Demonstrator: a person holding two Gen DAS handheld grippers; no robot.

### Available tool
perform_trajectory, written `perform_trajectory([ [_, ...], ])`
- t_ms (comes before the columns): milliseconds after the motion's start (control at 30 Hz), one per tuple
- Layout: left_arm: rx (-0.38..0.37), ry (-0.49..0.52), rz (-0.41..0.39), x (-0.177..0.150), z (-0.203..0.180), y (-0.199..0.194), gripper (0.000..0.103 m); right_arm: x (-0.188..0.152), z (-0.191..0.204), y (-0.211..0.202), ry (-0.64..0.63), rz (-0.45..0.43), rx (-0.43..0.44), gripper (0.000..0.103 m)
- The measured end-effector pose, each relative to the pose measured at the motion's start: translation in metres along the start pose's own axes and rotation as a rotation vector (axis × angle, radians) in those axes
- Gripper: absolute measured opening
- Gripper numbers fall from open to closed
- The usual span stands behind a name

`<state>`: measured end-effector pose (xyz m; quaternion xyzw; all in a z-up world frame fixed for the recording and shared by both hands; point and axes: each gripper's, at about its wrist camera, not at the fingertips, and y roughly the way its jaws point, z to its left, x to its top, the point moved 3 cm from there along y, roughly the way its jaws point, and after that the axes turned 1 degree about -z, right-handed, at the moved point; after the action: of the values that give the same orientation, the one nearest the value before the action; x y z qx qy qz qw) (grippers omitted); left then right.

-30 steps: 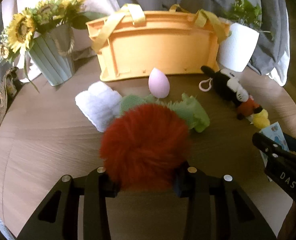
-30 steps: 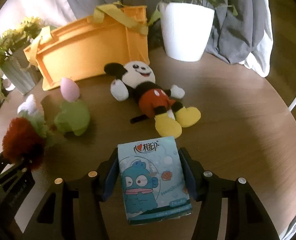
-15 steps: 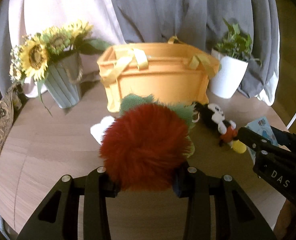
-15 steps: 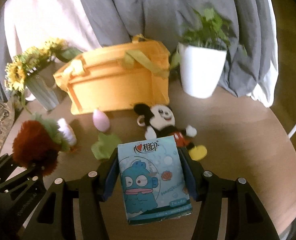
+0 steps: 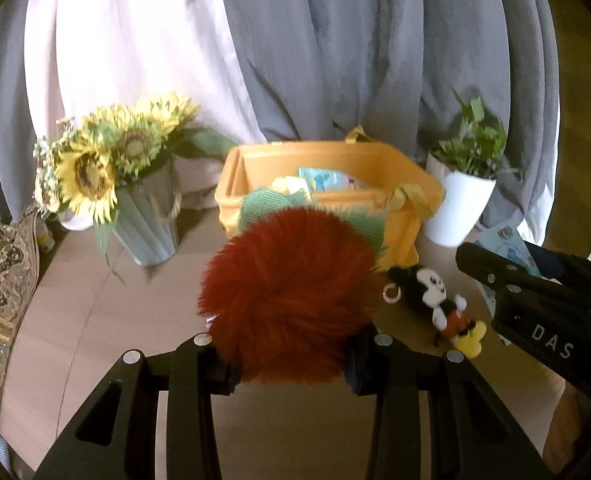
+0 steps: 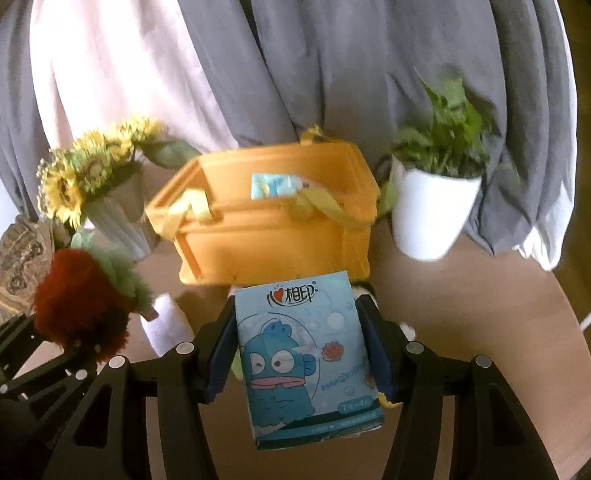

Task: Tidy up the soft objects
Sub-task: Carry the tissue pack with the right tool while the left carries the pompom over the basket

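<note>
**Both grabbers full, bin straight ahead**

The left gripper (image 5: 285,354) pinches a red fluffy ball (image 5: 291,296) with green fabric (image 5: 263,204) behind it; the right gripper (image 6: 295,356) pinches a blue tissue pack (image 6: 307,360), its long side running away from the camera; both things are up off the table (image 5: 95,312) (neither one touches the wood).

Past the ball, on the table, lies a mouse doll (image 5: 435,300), off to the right; a white cloth (image 6: 167,320) lies on the left side near the ball.

Farther on sits the orange bin (image 6: 271,232), top open, with a few things already inside; it is ahead of both grippers and a bit below them; I think each load must go forward and then down into it; the right gripper looks more squarely lined up with the bin.
</note>
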<state>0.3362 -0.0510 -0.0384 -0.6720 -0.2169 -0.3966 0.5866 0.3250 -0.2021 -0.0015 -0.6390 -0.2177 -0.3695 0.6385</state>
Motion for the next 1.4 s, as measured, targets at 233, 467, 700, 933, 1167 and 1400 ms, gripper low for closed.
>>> perform_trajectory([
  [233,-0.007,-0.018,-0.042,0.032,0.006,0.004,0.038,0.038,0.01,0.005,-0.015,-0.048,0.047,0.058],
  [467,-0.007,0.001,-0.085,0.066,0.006,0.014,0.038,0.07,0.017,0.017,-0.022,-0.08,0.09,0.058],
  [700,-0.015,0.012,-0.118,0.09,0.005,0.025,0.038,0.093,0.014,0.028,-0.01,-0.109,0.096,0.058],
  [933,-0.03,0.012,-0.127,0.114,0.007,0.04,0.038,0.116,0.009,0.046,0.003,-0.11,0.101,0.058],
  [1167,-0.022,0.031,-0.126,0.134,0.012,0.057,0.038,0.142,0.013,0.067,-0.015,-0.108,0.093,0.058],
  [1400,-0.011,0.047,-0.099,0.15,0.017,0.084,0.039,0.163,0.014,0.094,-0.035,-0.083,0.083,0.058],
])
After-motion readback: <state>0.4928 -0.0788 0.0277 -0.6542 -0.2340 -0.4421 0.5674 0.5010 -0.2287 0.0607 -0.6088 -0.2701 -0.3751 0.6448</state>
